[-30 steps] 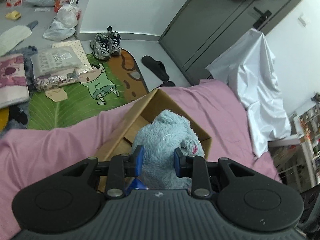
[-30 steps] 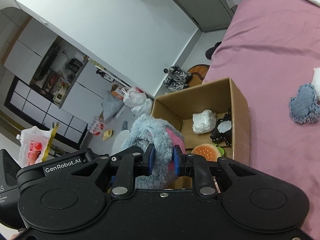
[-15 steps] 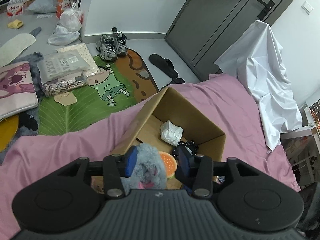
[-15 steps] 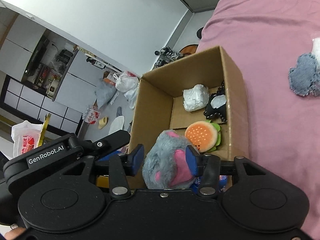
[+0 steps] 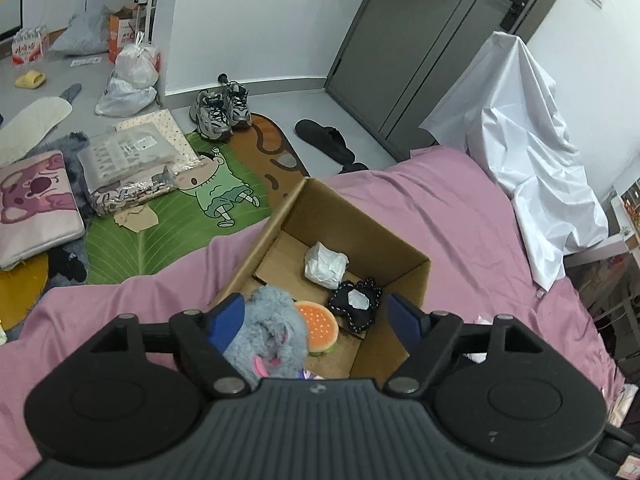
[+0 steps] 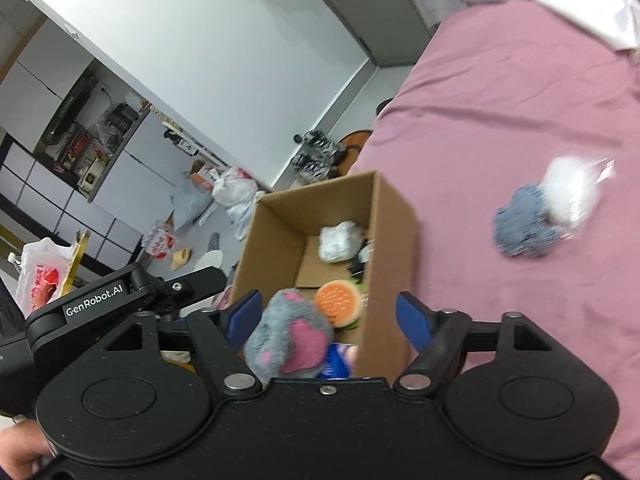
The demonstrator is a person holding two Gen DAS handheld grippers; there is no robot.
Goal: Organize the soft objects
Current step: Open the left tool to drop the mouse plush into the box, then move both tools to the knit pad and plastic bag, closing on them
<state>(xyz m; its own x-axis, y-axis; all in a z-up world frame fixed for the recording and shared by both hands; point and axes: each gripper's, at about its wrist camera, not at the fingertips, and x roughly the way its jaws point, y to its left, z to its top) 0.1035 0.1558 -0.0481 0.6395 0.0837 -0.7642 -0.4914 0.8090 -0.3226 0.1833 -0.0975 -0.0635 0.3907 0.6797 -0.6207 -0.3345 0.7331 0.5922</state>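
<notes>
A cardboard box [image 5: 352, 222] [image 6: 394, 256] stands open on the pink bed. Inside lie a grey-blue plush with pink patches [image 5: 272, 334] [image 6: 290, 336], an orange burger plush [image 5: 318, 330] [image 6: 340, 300], a white soft bundle [image 5: 326, 266] [image 6: 340, 240] and a black item [image 5: 354, 304]. My left gripper [image 5: 318, 318] is open above the box, its left finger next to the plush. My right gripper [image 6: 330, 318] is open above the plush, not holding it. A denim-blue heart plush [image 6: 522, 230] and a white fluffy item [image 6: 570, 192] lie on the bed.
The pink bedsheet [image 5: 440, 208] surrounds the box. A white sheet [image 5: 532, 160] drapes at the bed's far right. The floor below holds a green cartoon mat [image 5: 172, 208], sneakers [image 5: 220, 110], slippers [image 5: 324, 140], bags and cushions. A grey door [image 5: 420, 40] is behind.
Both grippers held the grey-blue plush over the box, then opened wide. The plush dropped into the near end of the box. The right view shifted right, showing more bed.
</notes>
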